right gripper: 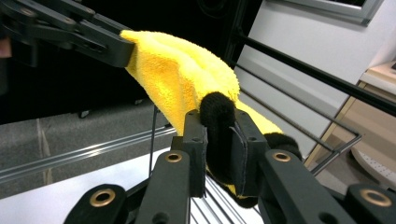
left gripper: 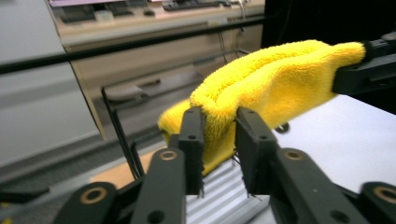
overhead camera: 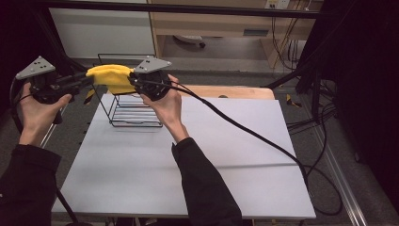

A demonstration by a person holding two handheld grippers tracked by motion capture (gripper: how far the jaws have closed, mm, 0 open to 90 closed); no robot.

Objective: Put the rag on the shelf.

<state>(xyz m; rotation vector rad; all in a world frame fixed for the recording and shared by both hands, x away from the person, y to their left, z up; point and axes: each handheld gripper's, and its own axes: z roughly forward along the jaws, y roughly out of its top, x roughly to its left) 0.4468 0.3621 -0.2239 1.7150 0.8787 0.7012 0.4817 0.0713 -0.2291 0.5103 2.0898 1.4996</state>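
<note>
Stretching between the two tools, the yellow cloth (overhead camera: 111,76) hangs in the air right above the wire rack (overhead camera: 131,110), which sits at the far left part of the desk (overhead camera: 197,160). The left hand-held gripper (overhead camera: 87,79) has its jaws pinched on one end, and the right hand-held gripper (overhead camera: 133,80) is clamped on the other end, where a black trim or tag shows between its jaws. So the cloth's long axis runs roughly left to right, pretty much along the rack's top bar. I'd guess the next bit is lowering it straight down to drape over the rack. Both hands look about equally close, rack directly underneath.
</note>
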